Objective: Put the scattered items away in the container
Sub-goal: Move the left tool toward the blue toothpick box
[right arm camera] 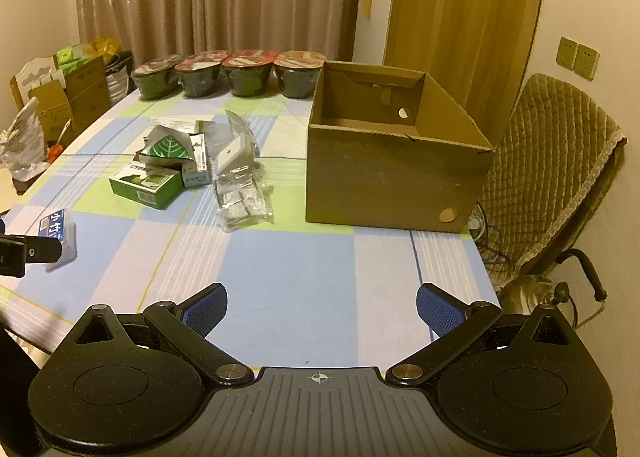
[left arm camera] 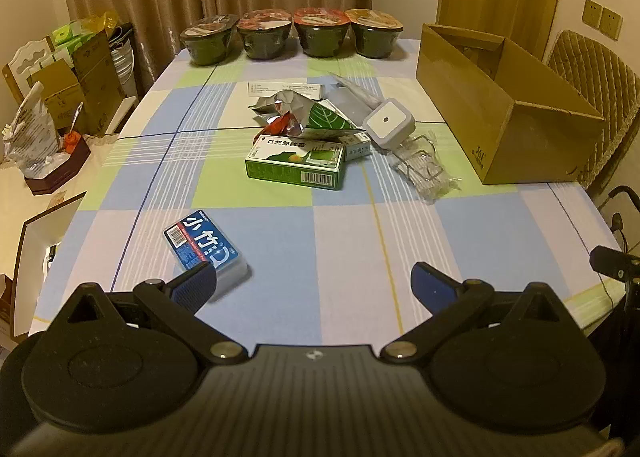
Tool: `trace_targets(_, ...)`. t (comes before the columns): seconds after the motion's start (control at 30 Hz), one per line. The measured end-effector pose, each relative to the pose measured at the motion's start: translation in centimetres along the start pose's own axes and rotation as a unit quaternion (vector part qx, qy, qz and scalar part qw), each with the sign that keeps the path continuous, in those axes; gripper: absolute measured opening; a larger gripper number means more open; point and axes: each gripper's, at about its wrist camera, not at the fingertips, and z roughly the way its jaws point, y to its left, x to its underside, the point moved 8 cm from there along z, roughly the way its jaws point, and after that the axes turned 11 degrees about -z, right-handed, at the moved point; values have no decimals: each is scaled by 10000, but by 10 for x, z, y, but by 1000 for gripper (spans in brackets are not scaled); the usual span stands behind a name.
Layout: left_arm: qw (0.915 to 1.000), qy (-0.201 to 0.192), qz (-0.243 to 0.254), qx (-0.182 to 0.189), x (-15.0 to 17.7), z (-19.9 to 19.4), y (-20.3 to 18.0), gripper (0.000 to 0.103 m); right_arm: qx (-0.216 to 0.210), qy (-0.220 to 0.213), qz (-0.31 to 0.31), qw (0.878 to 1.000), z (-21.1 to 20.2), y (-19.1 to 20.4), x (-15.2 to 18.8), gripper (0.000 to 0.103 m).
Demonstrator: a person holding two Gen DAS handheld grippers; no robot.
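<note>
So the cardboard box (right arm camera: 396, 173) I'm filling sits at the right edge of the surface (left arm camera: 320, 237), top open, and as far as I can see inside there's nothing in it yet. The stuff to tidy is mostly one heap in the middle, well apart from both my grippers: a green carton (left arm camera: 296, 161) in front, a crumpled foil packet (left arm camera: 308, 117) with a leaf print leaning over it, a white square plug-in gadget (left arm camera: 389, 124) and a clear plastic bag (left arm camera: 426, 171) just beside that. One stray, a little blue-labelled clear case (left arm camera: 204, 247), lies on its own near my left gripper (left arm camera: 314, 285), whose left pad sits right at the case's near corner, touching or just in front, can't tell. That gripper is wide open, holding nothing. Same for my right gripper (right arm camera: 322, 309), spread wide over bare cloth. What could go wrong: the case looks slick and low, so a sloppy pinch could skid it off the near edge, and the heap overlaps, so pulling one thing might drag its neighbours. Hard to make out: a small box tucked behind the green carton, the papers under the packet, and the box's front inside corner. Four lidded bowls (left arm camera: 292, 33) line the far edge; not sure they count.
</note>
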Motion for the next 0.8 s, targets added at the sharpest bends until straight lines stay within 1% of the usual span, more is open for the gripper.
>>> trace_targets(0.57, 9999, 43, -81, -50, 0, 2, 4, 102, -50, 145, 40, 9999, 6, 0, 3, 103)
trace_targets(0.8, 9997, 161, -177, -75, -1, 6, 10, 102, -94, 260, 93, 9996, 12, 0, 5, 103)
